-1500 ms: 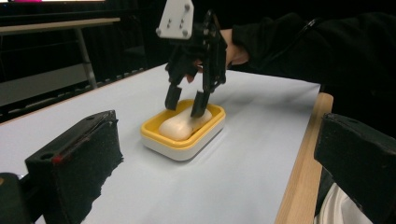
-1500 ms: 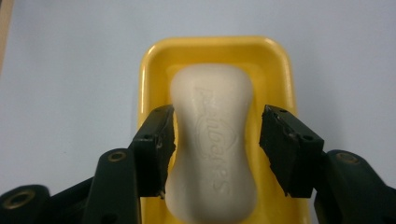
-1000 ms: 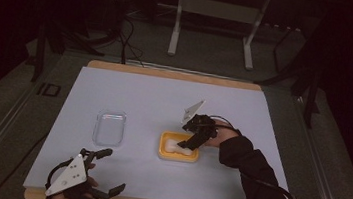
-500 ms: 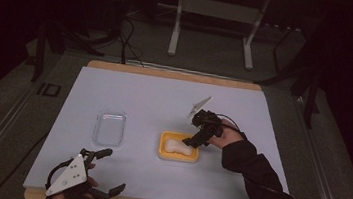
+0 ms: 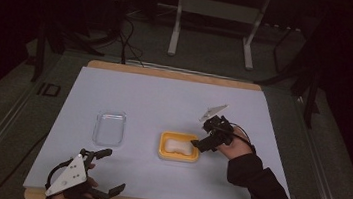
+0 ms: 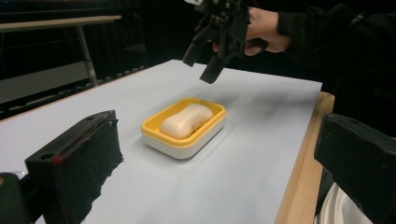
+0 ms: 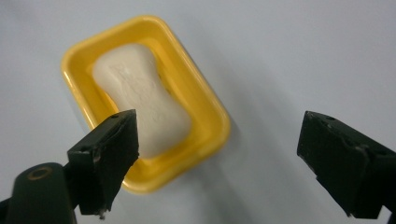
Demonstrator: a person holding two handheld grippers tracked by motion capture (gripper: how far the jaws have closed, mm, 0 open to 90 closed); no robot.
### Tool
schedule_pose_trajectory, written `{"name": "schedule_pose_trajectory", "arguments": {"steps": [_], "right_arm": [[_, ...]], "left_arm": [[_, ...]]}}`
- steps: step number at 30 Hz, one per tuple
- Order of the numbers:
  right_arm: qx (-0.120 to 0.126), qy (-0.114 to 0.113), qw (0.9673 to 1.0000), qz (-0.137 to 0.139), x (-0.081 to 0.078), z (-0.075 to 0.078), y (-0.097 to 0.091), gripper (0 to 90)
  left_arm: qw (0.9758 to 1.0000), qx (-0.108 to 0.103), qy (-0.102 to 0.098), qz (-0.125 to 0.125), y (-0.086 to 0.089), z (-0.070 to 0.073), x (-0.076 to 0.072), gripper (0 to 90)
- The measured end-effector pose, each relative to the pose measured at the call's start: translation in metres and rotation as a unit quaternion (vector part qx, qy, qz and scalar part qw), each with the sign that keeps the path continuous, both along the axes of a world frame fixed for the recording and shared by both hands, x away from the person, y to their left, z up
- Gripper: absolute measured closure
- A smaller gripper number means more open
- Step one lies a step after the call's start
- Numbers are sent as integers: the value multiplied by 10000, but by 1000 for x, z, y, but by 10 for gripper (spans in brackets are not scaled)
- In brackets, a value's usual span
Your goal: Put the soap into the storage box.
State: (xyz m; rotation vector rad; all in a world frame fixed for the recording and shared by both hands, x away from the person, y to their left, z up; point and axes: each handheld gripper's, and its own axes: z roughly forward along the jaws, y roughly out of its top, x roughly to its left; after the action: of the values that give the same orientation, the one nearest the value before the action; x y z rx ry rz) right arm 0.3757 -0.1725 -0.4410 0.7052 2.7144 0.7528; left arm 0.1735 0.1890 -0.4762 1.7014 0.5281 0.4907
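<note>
white soap (image 5: 179,146) in yellow dish (image 5: 162,150), lengthwise

A bar of soap (image 5: 179,145) lies in a dish (image 5: 164,151) near the middle of the counter (image 5: 164,98). A lid (image 5: 110,127) lies apart to the dish's left. The right claw (image 5: 198,143) hangs at the dish's right edge.

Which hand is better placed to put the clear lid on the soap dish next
Left, probably. The left gripper, jaws open, sits on the same side as the clear lid. The right gripper, jaws just opened and empty, is by the yellow soap dish, which lies between it and the lid.
</note>
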Motion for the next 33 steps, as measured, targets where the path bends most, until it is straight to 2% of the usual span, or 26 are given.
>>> {"name": "schedule_pose_trajectory", "arguments": {"steps": [6,10,14,20,22,25,28,33], "right_arm": [[145,-9,9989,-437,-7,1,-19,125],[237,3,9970,-742,-11,1,-32,125],[282,19,9955,-908,-16,-3,-43,125],[466,-156,9911,-1235,-26,-7,-56,124],[455,-186,9899,-1327,-28,-8,-60,124],[531,-86,9885,-1415,-31,-12,-67,124],[532,-147,9867,-1530,-35,-15,-73,124],[679,-284,9824,-1718,-45,-15,-86,125]], "left_arm": [[10000,-3,-5,12,0,0,0,8],[10000,-27,-2,-3,0,0,0,7],[10000,-12,-2,0,0,0,0,7],[10000,-17,1,-17,0,0,0,7],[10000,-13,2,-15,0,0,0,7],[10000,-17,7,-16,0,0,0,7],[10000,-13,14,-24,0,0,0,7],[10000,-12,18,-26,0,0,0,7]]}}
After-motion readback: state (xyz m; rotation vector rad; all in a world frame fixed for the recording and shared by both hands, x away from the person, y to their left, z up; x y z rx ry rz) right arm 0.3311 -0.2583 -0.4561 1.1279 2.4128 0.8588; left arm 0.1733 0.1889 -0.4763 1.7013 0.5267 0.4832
